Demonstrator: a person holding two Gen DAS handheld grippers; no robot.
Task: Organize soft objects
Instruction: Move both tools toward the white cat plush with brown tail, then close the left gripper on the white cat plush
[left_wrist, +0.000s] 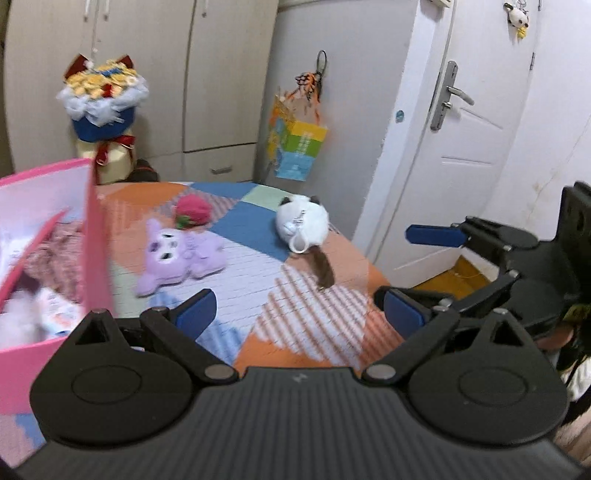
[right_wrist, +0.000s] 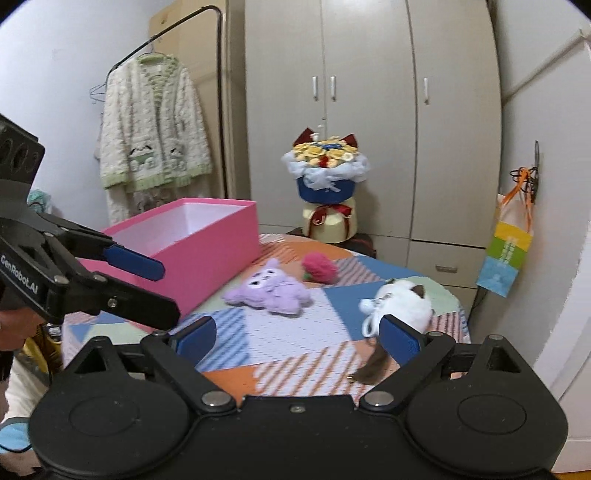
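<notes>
Three soft toys lie on a round table with a patchwork cloth (left_wrist: 258, 295): a purple plush (left_wrist: 177, 254) (right_wrist: 269, 291), a pink strawberry plush (left_wrist: 192, 212) (right_wrist: 319, 269) behind it, and a white cat plush (left_wrist: 301, 225) (right_wrist: 399, 302) with a brown tail to the right. A pink box (left_wrist: 99, 236) (right_wrist: 207, 258) stands at the table's left with soft things inside. My left gripper (left_wrist: 299, 314) (right_wrist: 168, 293) hangs open beside the box, short of the purple plush. My right gripper (right_wrist: 298, 336) (left_wrist: 391, 264) is open near the cat plush, with nothing between its fingers.
Behind the table a flower bouquet (left_wrist: 101, 99) (right_wrist: 327, 166) stands in front of a beige wardrobe. A colourful paper bag (left_wrist: 295, 147) (right_wrist: 506, 254) hangs on the wall at the right, next to a white door (left_wrist: 461, 129). A fluffy cardigan (right_wrist: 155, 129) hangs on a rack at the left.
</notes>
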